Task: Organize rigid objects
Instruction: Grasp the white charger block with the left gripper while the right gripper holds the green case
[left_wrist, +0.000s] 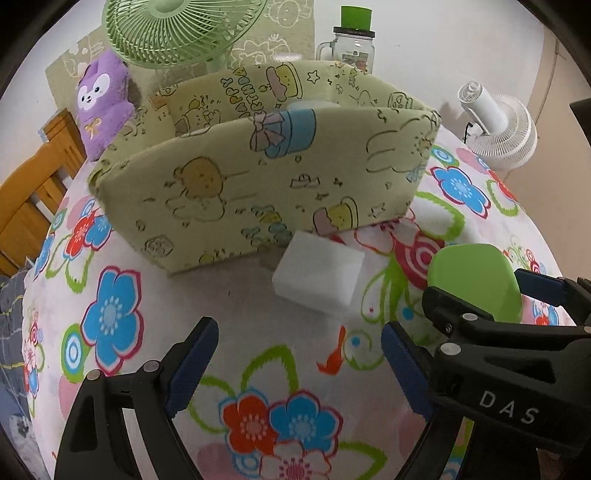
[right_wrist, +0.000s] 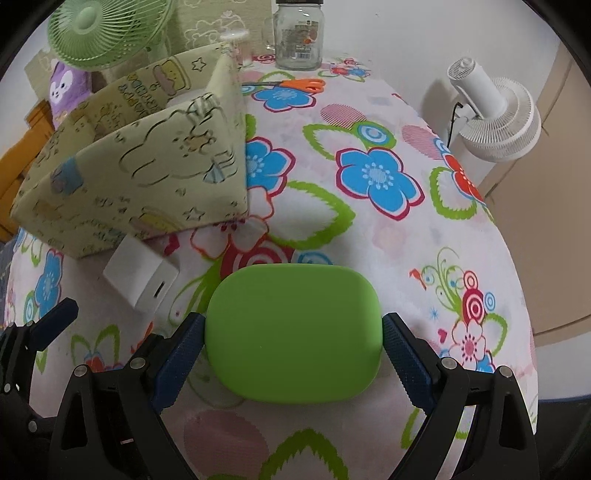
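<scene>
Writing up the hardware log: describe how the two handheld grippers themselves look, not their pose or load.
Both match. The left gripper and right gripper have black, angular plastic linkage arms joined by round silver pivot pins. Each finger carries a dark blue pad with a fine knurled texture. White "DAS" lettering marks the black body of the right gripper, seen from the left wrist camera. No cables or sleeves are visible.

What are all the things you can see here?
Green case: one, lime, between the right gripper's fingers.
White block: one, against the box's front.
Fabric box: one, pale green cartoon print, on the floral cloth.
Scissors: one, orange handles, far end.
Glass jar: one, clear, far end.
Fans: green, white.
Plush toy: one, purple.
Left gripper: open, empty.
Right gripper: closed on the case.
</scene>
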